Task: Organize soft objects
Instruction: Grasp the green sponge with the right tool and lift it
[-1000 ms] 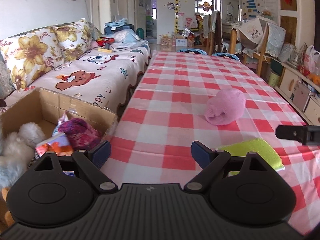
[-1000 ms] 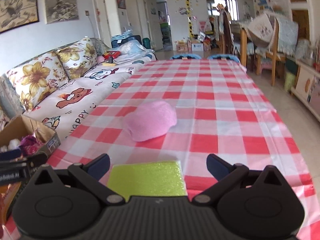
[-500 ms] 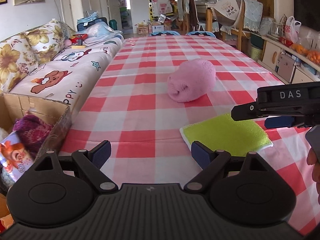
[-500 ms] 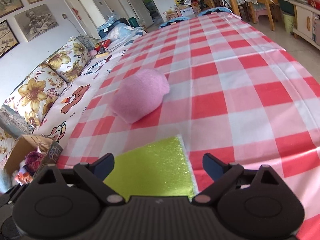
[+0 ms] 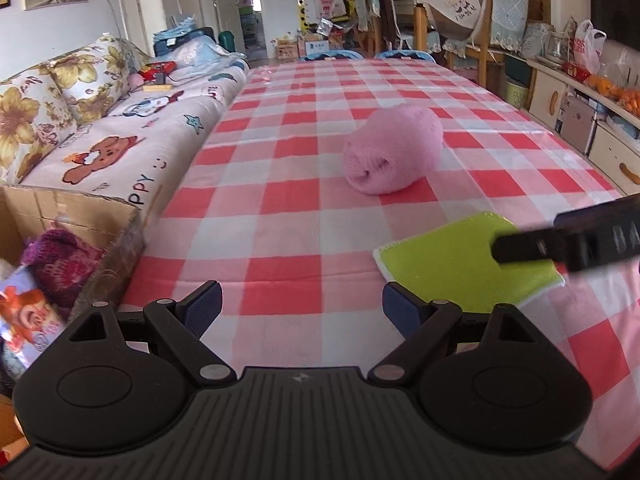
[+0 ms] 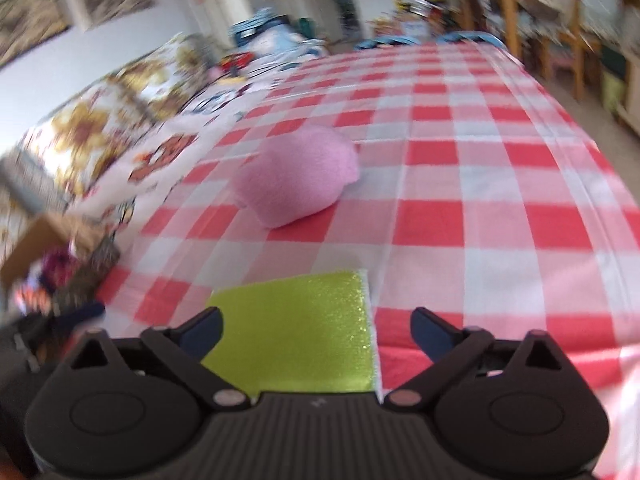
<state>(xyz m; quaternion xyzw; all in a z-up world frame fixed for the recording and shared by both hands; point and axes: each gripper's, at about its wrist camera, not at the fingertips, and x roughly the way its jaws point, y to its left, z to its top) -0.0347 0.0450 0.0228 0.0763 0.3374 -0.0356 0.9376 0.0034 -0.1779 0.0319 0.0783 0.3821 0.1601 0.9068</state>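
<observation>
Right wrist view: my right gripper point(image 6: 316, 326) jaws opening, green cloth point(image 6: 296, 344) below between them, ungripped. Drop lower, pinch near edge off tabletop point(image 6: 500, 216). Left gripper point(image 5: 300, 304) jaws open, empty.

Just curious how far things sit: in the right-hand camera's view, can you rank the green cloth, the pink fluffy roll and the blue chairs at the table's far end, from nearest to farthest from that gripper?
1. Green cloth: flat on the checked tablecloth, right in front of the right gripper, between its open jaws.
2. Pink fluffy roll: mid-table, slightly left.
3. Blue chairs: at the far end.
</observation>
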